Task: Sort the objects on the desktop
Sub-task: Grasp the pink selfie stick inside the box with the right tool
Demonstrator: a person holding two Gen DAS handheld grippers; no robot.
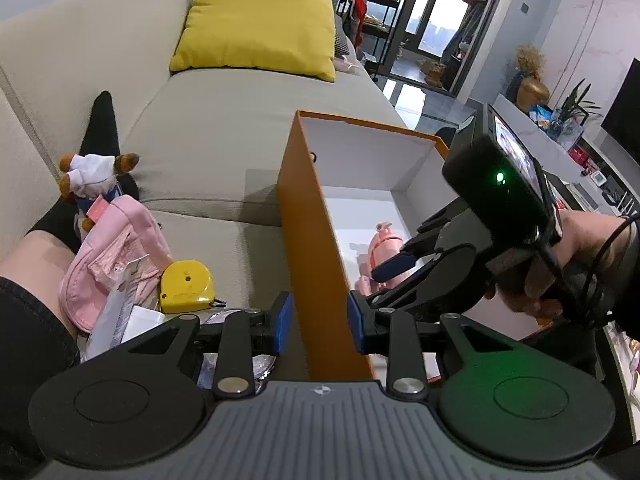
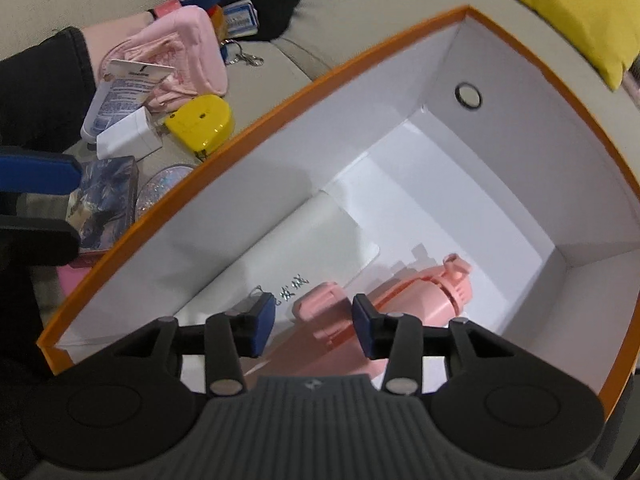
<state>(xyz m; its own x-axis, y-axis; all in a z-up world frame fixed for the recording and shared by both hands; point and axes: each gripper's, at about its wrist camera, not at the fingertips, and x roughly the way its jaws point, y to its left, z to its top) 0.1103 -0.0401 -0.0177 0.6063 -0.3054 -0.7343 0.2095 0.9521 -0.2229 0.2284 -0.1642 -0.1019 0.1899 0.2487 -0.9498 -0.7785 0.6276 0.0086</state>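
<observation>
An orange box [image 1: 304, 216] with a white inside stands on the sofa. My left gripper [image 1: 318, 320] straddles its near wall, and the blue pads are shut on that wall. A pink plastic bottle-like item [image 2: 424, 296] lies on the box floor beside a white card [image 2: 304, 248]; it also shows in the left wrist view [image 1: 378, 248]. My right gripper [image 2: 314, 326] hangs open above it inside the box, its pads clear of the item. The left wrist view shows the right gripper [image 1: 404, 254] from the side, held by a hand.
Left of the box on the beige sofa lie a yellow tape measure [image 1: 186, 286], a pink pouch [image 1: 120, 248], a plush toy [image 1: 94, 176], a white charger [image 2: 128, 136], a tube [image 2: 116, 100] and a dark printed box [image 2: 104, 200]. A yellow cushion [image 1: 260, 24] leans behind. A person's leg borders the pile.
</observation>
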